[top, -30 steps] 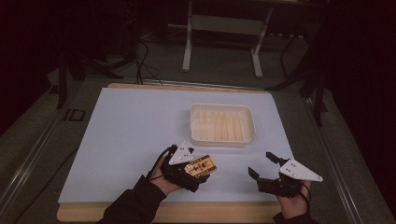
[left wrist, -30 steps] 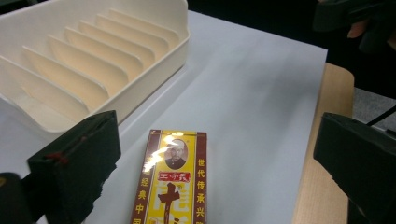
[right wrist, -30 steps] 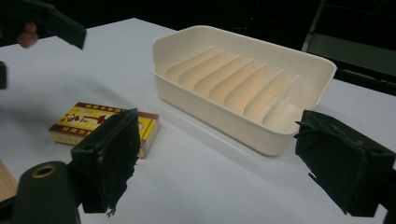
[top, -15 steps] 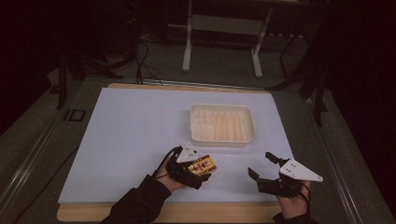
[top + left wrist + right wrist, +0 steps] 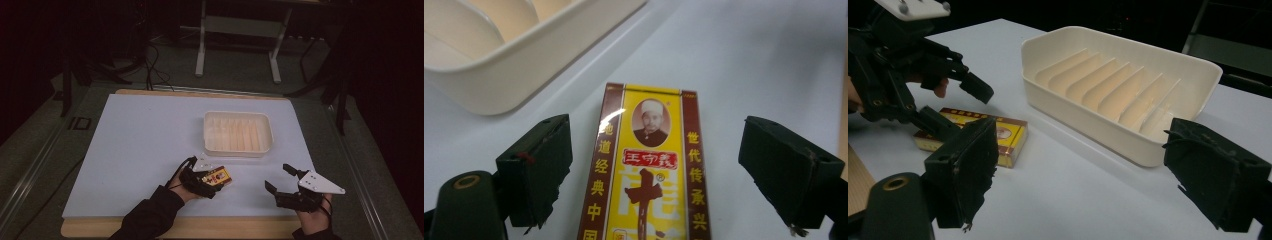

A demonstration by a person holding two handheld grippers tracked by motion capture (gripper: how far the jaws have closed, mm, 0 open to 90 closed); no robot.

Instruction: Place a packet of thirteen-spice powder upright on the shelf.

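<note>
yellow and maroon box [image 5: 647, 172] with portrait and chinese print, flat on white mat [image 5: 140, 145], just beside cream slotted tray [image 5: 238, 132]

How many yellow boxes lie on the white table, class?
1: the flat yellow and brown printed box lies near the table's front edge, between the open jaws of the left gripper, below the cream ribbed plastic tray.

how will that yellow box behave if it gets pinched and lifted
The yellow box looks like thin printed card, so probably stiff but crushable. It lies flat on the table, so it is unlikely to roll or tip. Its glossy face may be slippery for the left hand-held gripper, whose jaws stand open around it.
</note>
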